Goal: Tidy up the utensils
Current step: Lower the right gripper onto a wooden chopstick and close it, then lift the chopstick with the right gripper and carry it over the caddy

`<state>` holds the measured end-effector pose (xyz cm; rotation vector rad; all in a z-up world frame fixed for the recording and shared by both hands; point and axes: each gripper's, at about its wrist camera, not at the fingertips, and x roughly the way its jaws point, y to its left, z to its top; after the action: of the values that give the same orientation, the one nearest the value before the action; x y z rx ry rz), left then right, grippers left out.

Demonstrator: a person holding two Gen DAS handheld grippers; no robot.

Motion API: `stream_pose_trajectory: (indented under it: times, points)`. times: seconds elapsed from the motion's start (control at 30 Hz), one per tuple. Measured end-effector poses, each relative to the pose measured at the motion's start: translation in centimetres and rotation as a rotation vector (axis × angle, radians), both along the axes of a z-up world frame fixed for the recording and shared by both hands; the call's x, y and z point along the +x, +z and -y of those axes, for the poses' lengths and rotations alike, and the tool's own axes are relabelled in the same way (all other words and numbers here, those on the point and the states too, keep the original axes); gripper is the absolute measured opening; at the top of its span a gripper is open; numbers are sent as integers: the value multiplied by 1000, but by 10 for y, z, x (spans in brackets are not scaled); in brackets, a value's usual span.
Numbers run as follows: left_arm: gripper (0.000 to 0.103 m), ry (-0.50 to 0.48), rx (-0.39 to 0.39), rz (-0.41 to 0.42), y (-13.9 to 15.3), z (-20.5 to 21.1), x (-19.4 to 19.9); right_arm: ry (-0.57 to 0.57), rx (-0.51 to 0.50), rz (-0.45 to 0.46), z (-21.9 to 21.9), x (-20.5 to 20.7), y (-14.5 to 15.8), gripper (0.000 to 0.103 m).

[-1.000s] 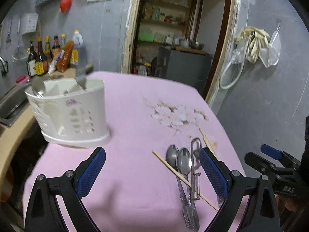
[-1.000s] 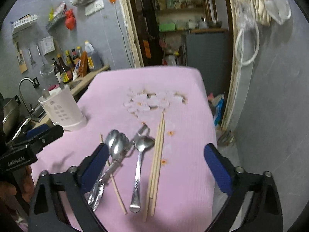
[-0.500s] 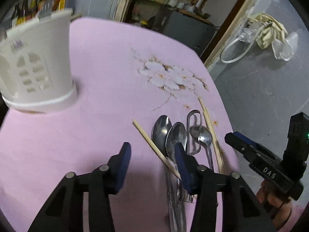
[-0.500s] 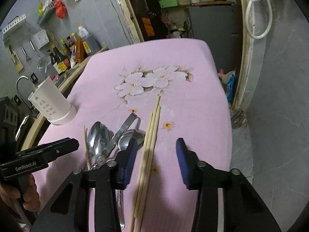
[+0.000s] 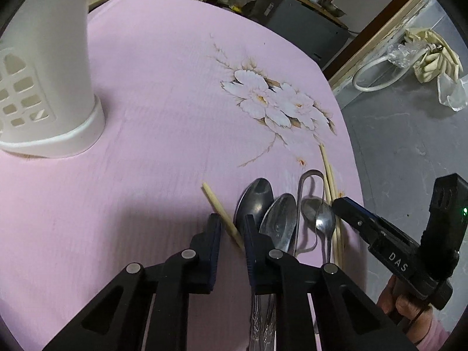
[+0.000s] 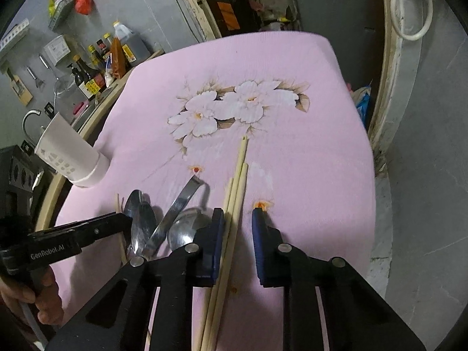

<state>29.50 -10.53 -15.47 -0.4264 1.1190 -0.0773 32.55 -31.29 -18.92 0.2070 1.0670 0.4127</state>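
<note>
- Our left gripper (image 5: 231, 228), jaws just narrowing, straddles a lone chopstick (image 5: 218, 204) on the pink cloth (image 5: 161, 87), not yet pinching.
- Our right gripper (image 6: 238, 228), also closing, frames three chopsticks (image 6: 237, 187) beside the spoons (image 6: 140, 219), ungripped.

Cloth (image 5: 163, 93) open — holder (image 5: 49, 67) (left) perhaps blocks.

Background items around the bench

A pink cloth (image 6: 307, 93) printed with white flowers (image 6: 228, 108) covers the bench. Beyond its far left edge, dark sauce bottles (image 6: 87, 79) stand in a row against a grey wall; a red bag (image 6: 82, 1) hangs above them, and a curved tap (image 6: 27, 122) rises nearer the camera. At the right, a white hose loop (image 6: 412, 5) hangs beside a wooden door frame (image 6: 392, 67).
</note>
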Motion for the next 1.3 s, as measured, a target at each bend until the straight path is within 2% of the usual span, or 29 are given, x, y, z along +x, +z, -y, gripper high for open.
stream_pose_trajectory:
  times: [0.07, 0.13, 0.17, 0.23, 0.43, 0.57, 0.83, 1.07, 1.3]
  points:
    - [15, -8, 7, -6, 0, 1, 3, 3, 22, -23, -1, 5, -2, 9]
    - [14, -17, 16, -11, 1, 3, 5, -3, 47, -39, 0, 7, -4, 9]
    - [13, -20, 20, -12, 1, 4, 6, -6, 64, -40, 1, 7, -3, 5]
    - [7, -20, 29, -13, 1, 3, 6, -19, 101, -46, 4, 6, -3, 5]
    - [7, -8, 5, 1, 2, 1, 0, -39, 155, -45, 9, 0, 0, 4]
    - [6, -15, -10, 41, 12, -1, -7, -59, 200, -33, 17, -9, 7, 4]
    - [6, -57, -7, 145, 47, -6, -23, -56, 264, 51, 21, -30, 34, 4]
    - [6, -121, 26, 245, 86, -8, -47, -35, 290, 142, 7, -47, 67, 4]
    - [5, -96, 56, 350, 127, -33, -63, -43, 363, 260, -21, -52, 108, 4]
